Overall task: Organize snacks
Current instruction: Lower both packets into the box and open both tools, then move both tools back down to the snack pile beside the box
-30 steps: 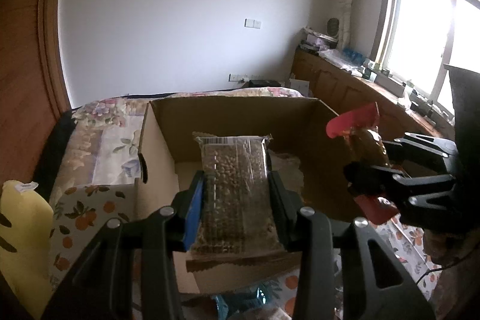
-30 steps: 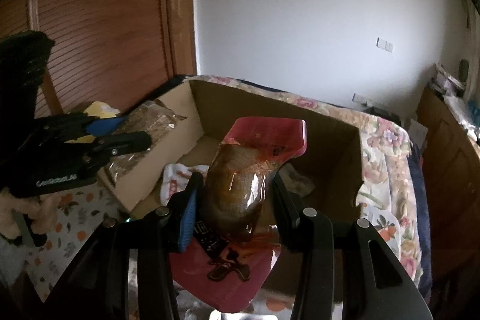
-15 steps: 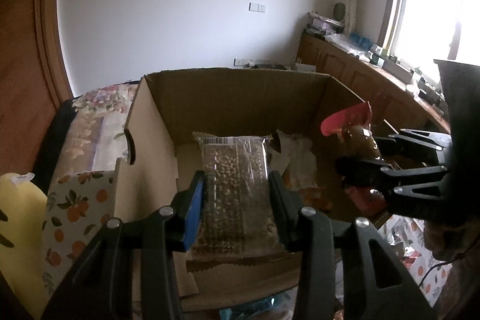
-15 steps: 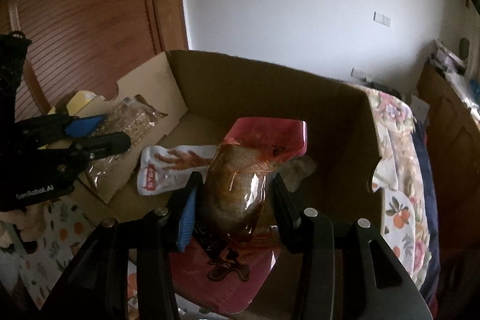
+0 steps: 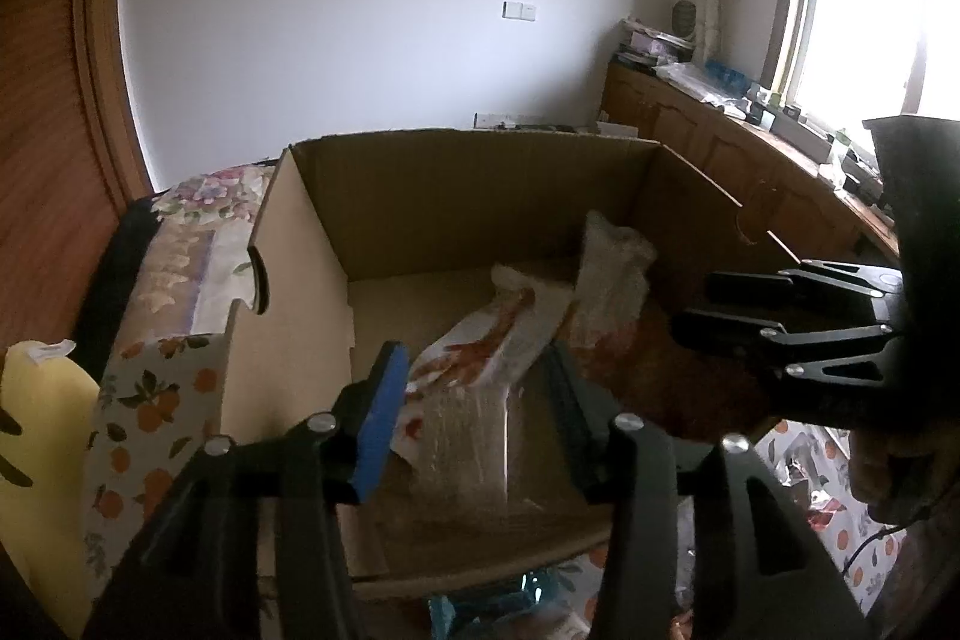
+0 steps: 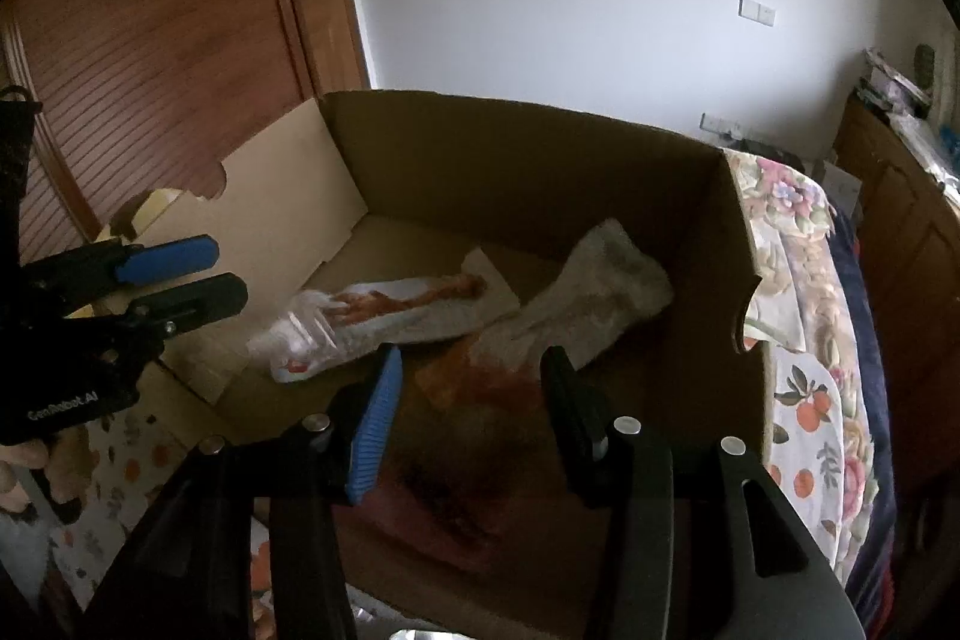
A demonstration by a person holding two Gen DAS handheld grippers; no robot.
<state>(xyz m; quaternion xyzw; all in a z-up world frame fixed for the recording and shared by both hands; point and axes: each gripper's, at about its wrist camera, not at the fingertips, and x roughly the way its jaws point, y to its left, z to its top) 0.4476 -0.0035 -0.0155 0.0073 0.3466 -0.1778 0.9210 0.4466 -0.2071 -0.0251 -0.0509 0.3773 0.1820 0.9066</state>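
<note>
From the left wrist, the left gripper (image 5: 474,400) hung over the near wall of the cardboard box (image 5: 480,172), its fingers opening. A clear packet (image 5: 462,436) lay blurred between them, and neither finger seemed to press on it; it looked already let go, dropping or just landed at the near edge of the box floor. Farther in lay a white packet with a red picture (image 5: 498,340) and a pale crinkled bag (image 5: 612,280) propped near the right wall. The right gripper (image 5: 696,304) reached in from the right.

From the right wrist, the right gripper's fingers were opening too. A dark red pouch (image 6: 456,484) sat blurred below and between them, apparently released into the near corner of the box. The white packet and the pale bag lay beyond it on the box floor. The box stood on a flowered bedspread (image 6: 810,400).

All these packets looked light, soft and slick, the film likely to crumple or slide. A flat pinch across the sealed end or the middle would probably hold best, gently, since the contents could crush.
</note>
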